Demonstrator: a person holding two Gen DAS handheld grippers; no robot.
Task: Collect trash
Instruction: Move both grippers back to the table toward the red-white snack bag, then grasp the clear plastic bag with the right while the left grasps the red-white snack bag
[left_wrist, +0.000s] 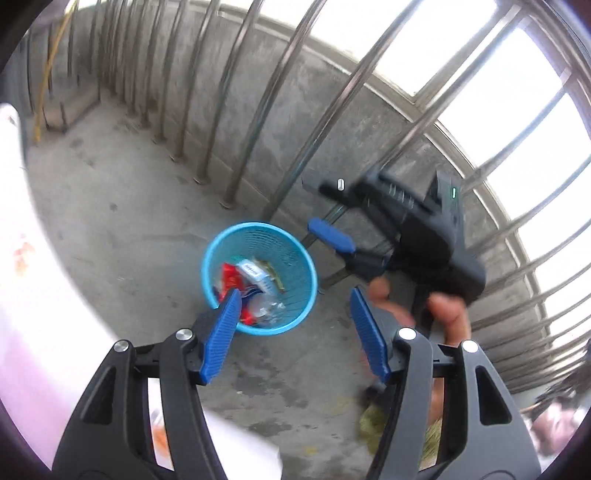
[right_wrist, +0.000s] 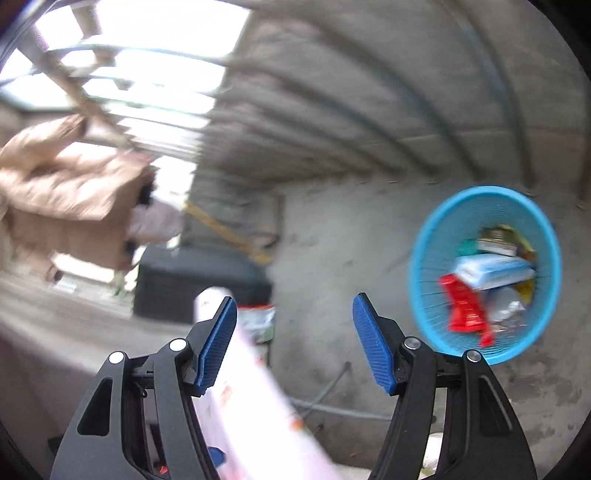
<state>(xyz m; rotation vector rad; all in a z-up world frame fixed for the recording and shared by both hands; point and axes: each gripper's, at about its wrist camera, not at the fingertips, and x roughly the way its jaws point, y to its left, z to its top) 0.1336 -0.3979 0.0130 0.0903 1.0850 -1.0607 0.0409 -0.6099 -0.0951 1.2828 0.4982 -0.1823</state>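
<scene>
From my left wrist camera I see the left gripper (left_wrist: 291, 332) with its blue pads spread wide and nothing between them. The blue mesh basket (left_wrist: 218, 243) stands on the concrete floor (left_wrist: 122, 206), just past the left pad at about eleven o'clock from the fingertips. Inside it lies the collected trash: a red wrapper (left_wrist: 229, 277), a white and blue packet (left_wrist: 255, 273) and a clear crumpled plastic piece (left_wrist: 264, 306). At one o'clock from my fingertips I see the right gripper (left_wrist: 332, 236), black with a blue pad, gripped by a hand (left_wrist: 439, 314) whose fingers are blurred. Metal railing bars (left_wrist: 258, 110) run along the concrete wall from ten o'clock round to three o'clock. A pale pinkish cloth (left_wrist: 48, 295) fills the frame's edge at nine o'clock.

From my right wrist camera the right gripper (right_wrist: 295, 339) also stands wide open, empty between its pads. The same basket (right_wrist: 428, 295) sits at two o'clock from its fingertips, tilted toward the lens so its contents show: the red wrapper (right_wrist: 465, 306) and the white packet (right_wrist: 491, 273). A pale pink patterned sheet (right_wrist: 255, 406) passes behind the left pad; I cannot tell whether it touches it. A black box (right_wrist: 192, 284) rests at ten o'clock, and a tan garment (right_wrist: 62, 199) hangs further out the same way, badly blurred.
</scene>
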